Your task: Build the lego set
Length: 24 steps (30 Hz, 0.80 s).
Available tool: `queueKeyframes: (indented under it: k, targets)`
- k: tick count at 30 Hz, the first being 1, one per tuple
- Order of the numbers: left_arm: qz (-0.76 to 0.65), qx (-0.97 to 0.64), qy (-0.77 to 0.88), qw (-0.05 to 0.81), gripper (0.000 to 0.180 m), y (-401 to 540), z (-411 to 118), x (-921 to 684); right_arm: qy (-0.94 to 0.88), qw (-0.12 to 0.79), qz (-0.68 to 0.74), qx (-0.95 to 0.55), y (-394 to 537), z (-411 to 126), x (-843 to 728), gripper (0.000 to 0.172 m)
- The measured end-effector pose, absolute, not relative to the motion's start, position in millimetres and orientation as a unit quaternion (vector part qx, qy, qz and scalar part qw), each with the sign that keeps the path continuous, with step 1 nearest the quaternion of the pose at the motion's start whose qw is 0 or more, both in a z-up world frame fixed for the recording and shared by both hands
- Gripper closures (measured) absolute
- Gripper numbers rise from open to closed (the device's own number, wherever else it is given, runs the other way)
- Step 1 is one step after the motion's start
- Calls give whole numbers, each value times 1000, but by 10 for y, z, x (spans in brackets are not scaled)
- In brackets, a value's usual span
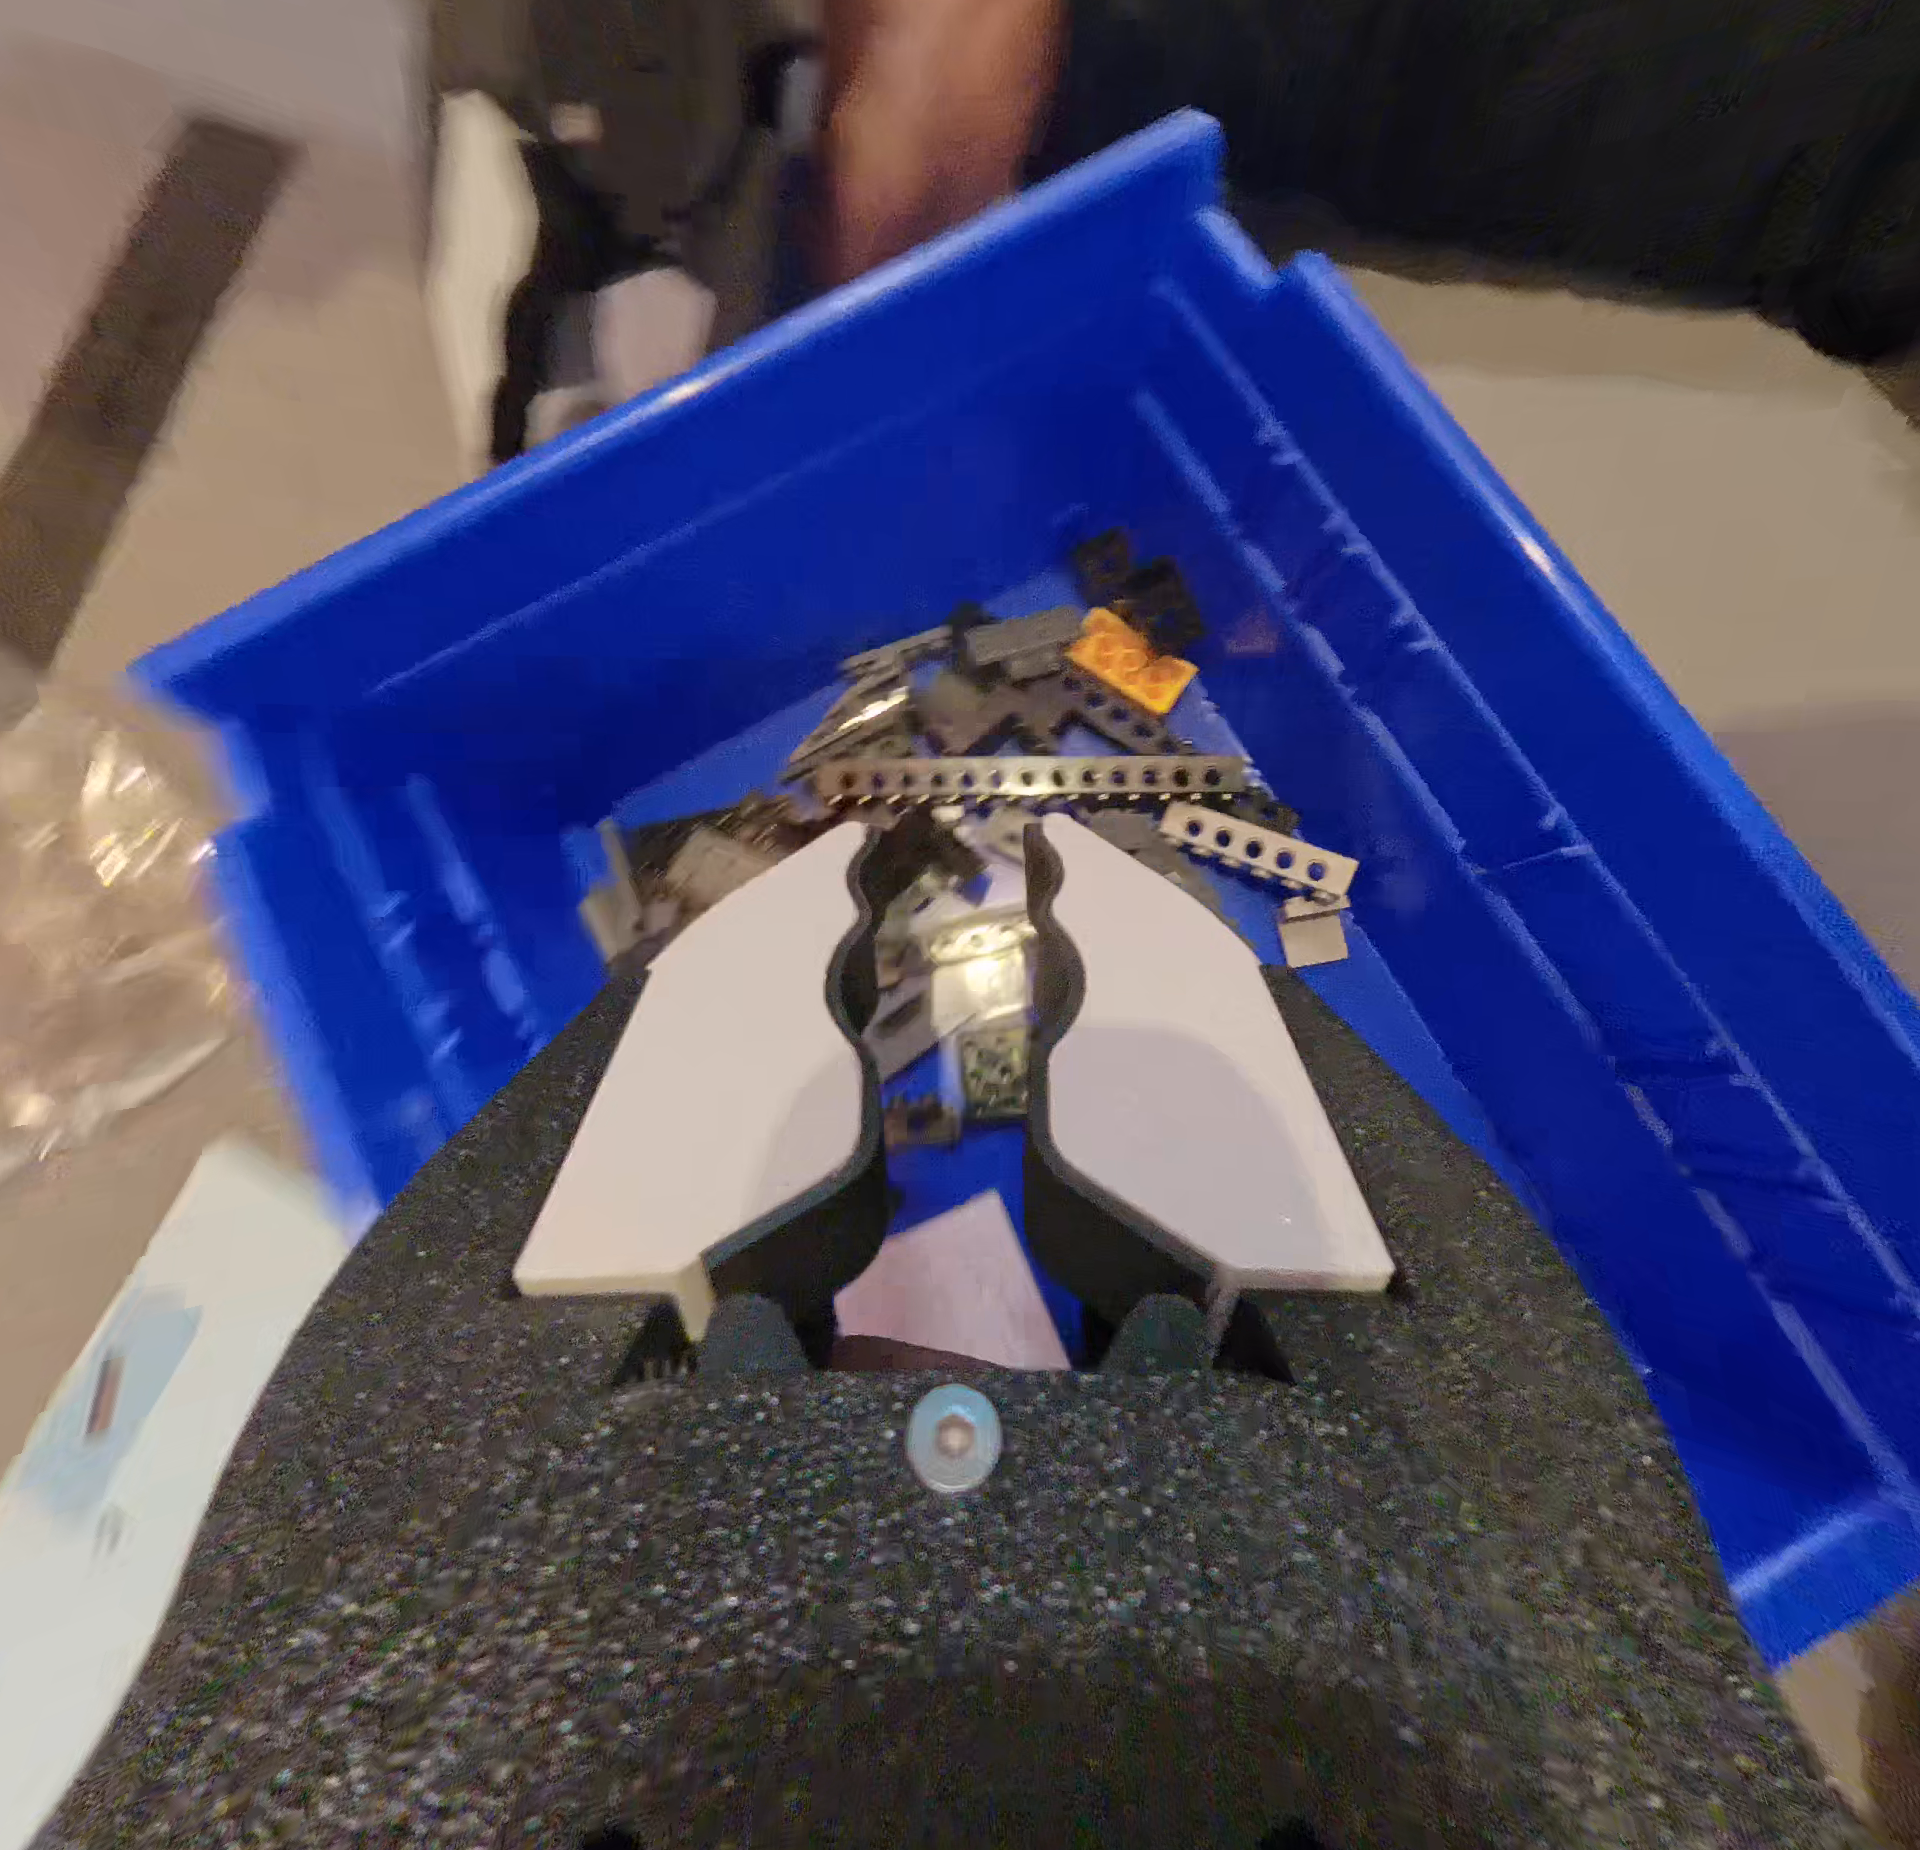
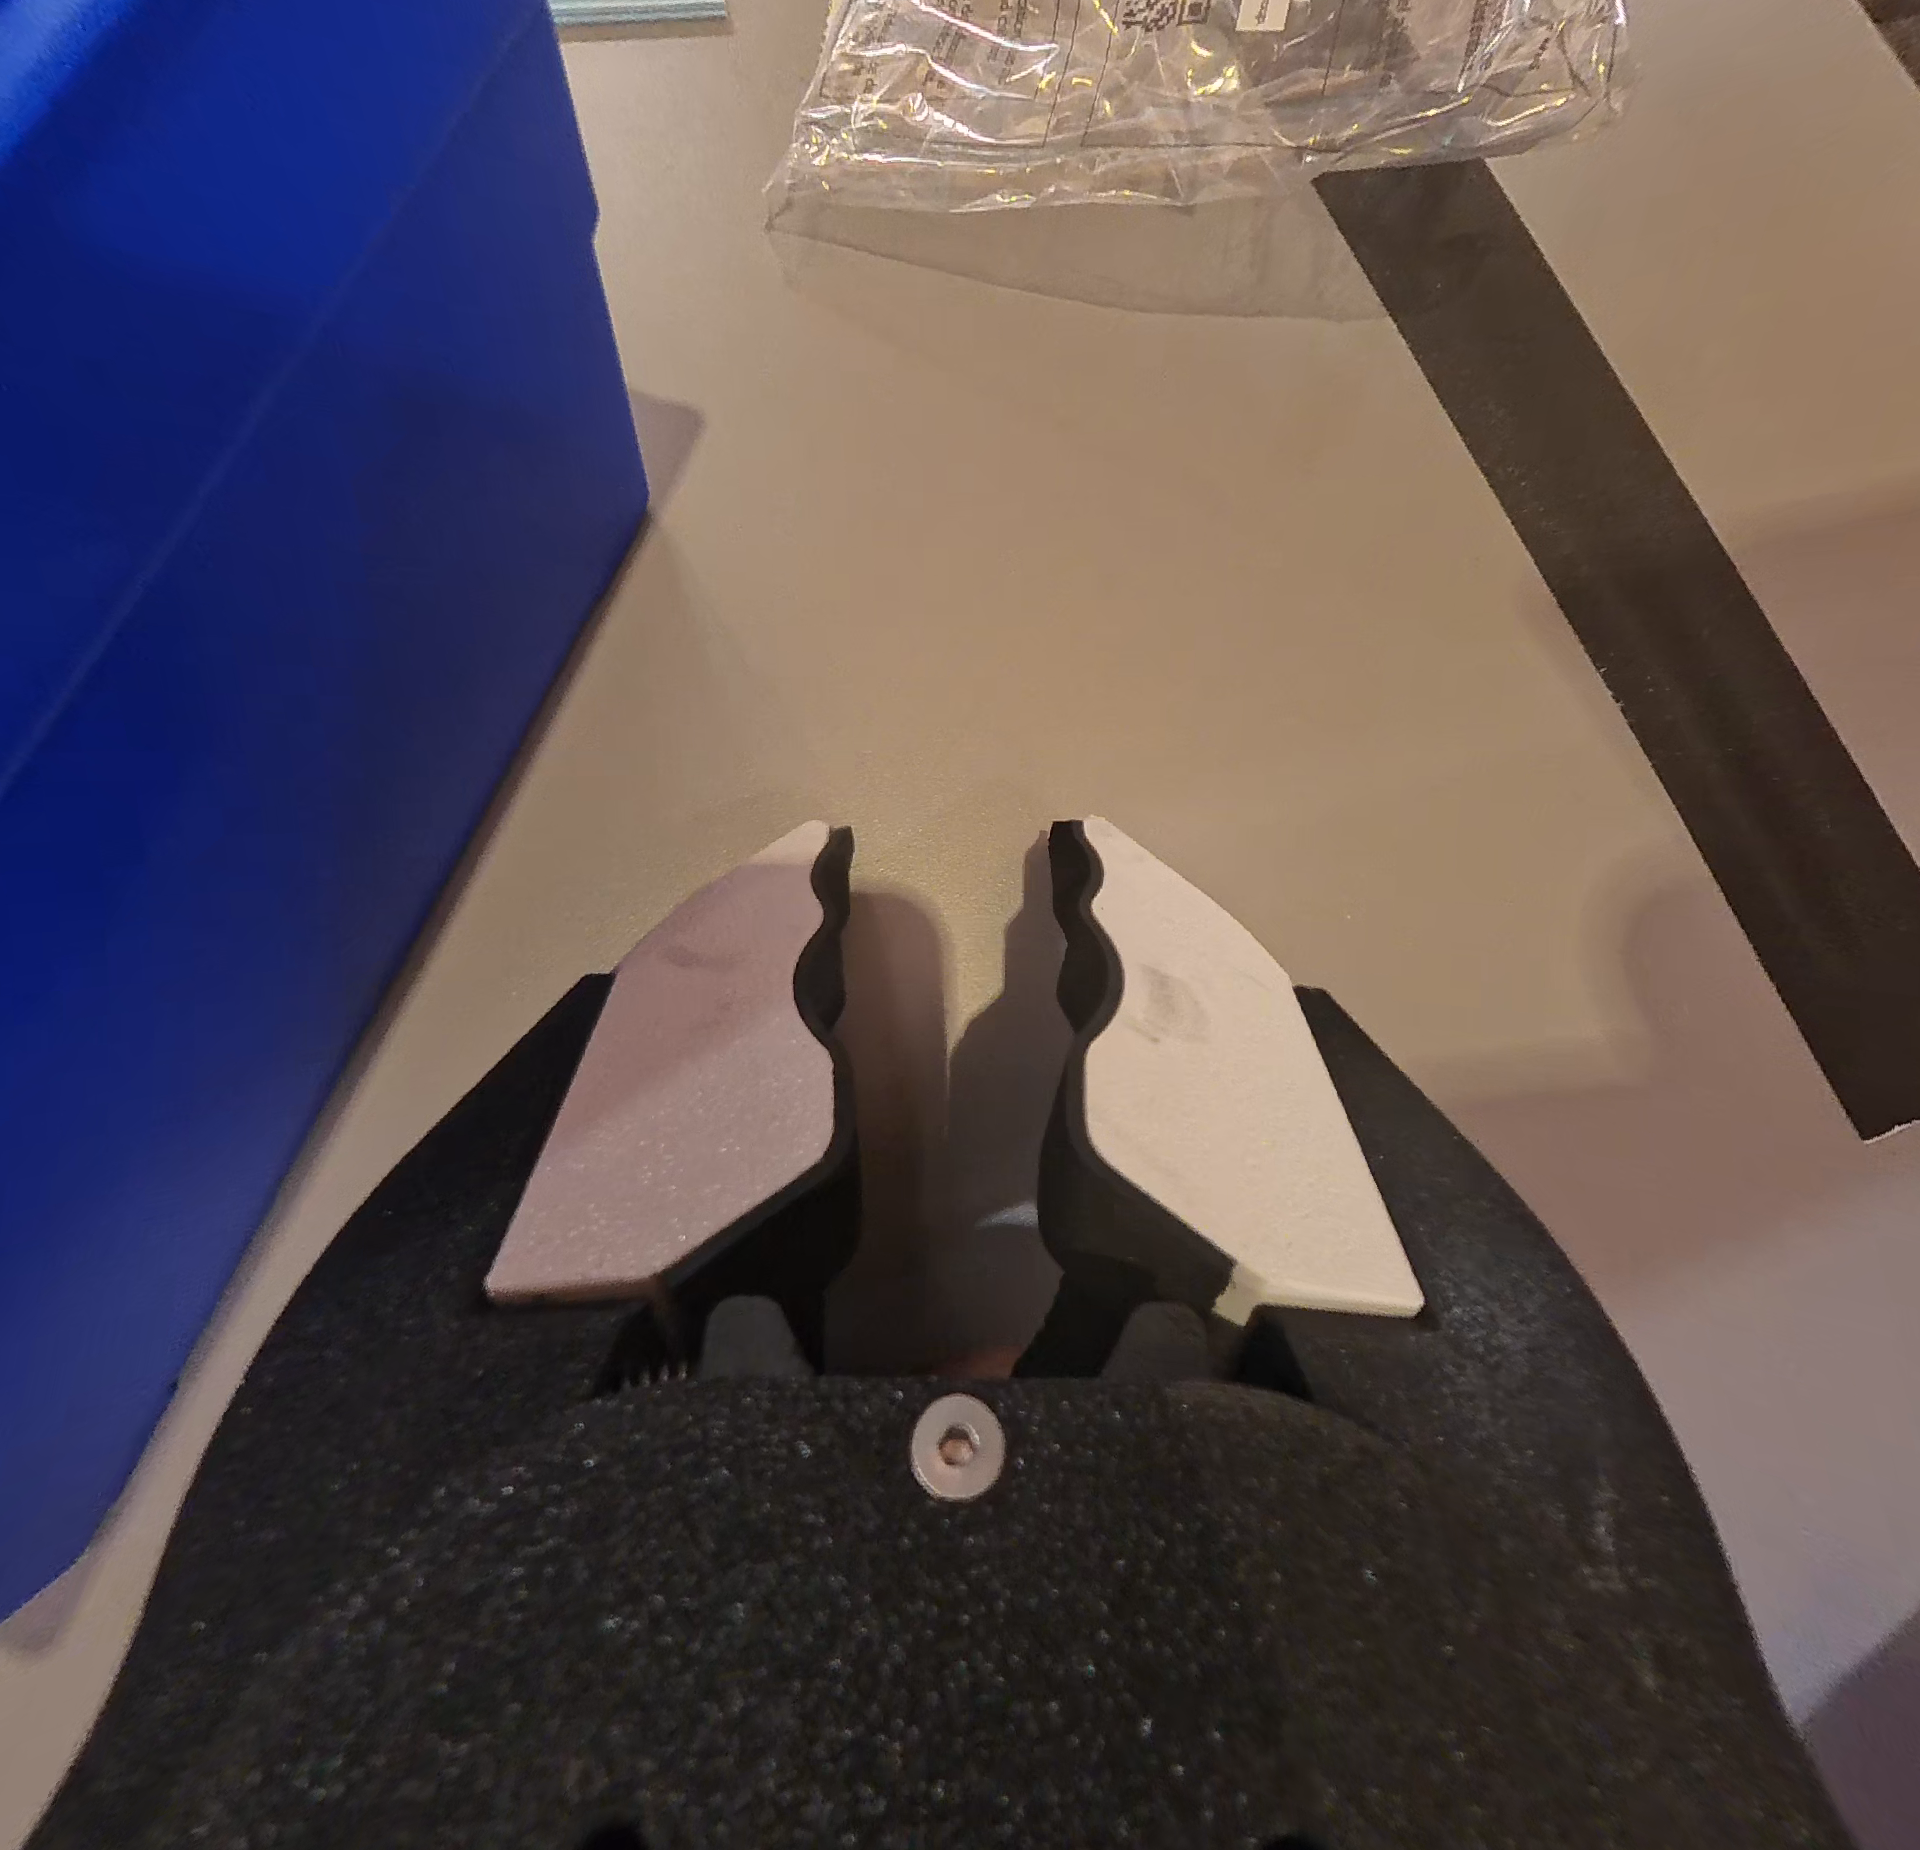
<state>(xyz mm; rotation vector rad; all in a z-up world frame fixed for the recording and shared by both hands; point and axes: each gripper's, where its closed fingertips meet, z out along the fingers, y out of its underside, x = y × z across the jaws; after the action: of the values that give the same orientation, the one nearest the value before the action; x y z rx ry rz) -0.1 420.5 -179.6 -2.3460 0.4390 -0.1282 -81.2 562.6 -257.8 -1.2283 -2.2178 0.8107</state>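
The table (image 2: pixel 1039 553), a pale beige surface, is carrying everything in both views. The blue bin (image 1: pixel 727 574) is standing on it; in the right wrist view the bin's outer wall is filling the left side of the picture.

Inside the bin, a pile of grey and black building pieces (image 1: pixel 997 720) is lying against the far corner. A long grey beam with a row of holes (image 1: pixel 1029 777) is lying across the pile, a shorter holed beam (image 1: pixel 1257 850) is sitting to its right, and a small orange studded brick (image 1: pixel 1127 662) is resting near the top of the pile.

The left gripper (image 1: pixel 945 844) is reaching into the bin with its tips just short of the long beam. Its fingers are standing apart with a narrow gap; pieces are showing between them, but motion blur is preventing any judgement on whether the pads are pressing on one.

The right gripper (image 2: pixel 951 844) is hovering low over bare table beside the bin, apart from it. Its fingers are standing apart, with only table surface and shadow between them.

A crumpled clear plastic bag (image 2: pixel 1195 75) is lying well ahead of the right gripper, near a dark strip (image 2: pixel 1621 595) at the table's right.
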Motion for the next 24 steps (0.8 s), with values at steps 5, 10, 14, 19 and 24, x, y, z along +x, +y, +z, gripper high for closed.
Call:
queueKeyframes:
  k: [5,10,14,19,24]
  targets:
    - [0,-915,57,399,155,3822,-1552,-435,-808,236,297,-451,5631,-2579,-816,133]
    - [2,-921,25,388,156,3516,-1623,-496,-808,237,296,-451,5631,-2578,-816,133]
    - [6,-924,20,383,156,3445,-1652,-474,-808,237,296,-450,5630,-2577,-816,133]
    - [4,-926,19,378,155,3490,-1709,-442,-809,240,295,-449,5630,-2575,-815,134]
    - [12,-931,22,363,155,3528,-1820,-399,-809,239,295,-449,5629,-2574,-815,134]
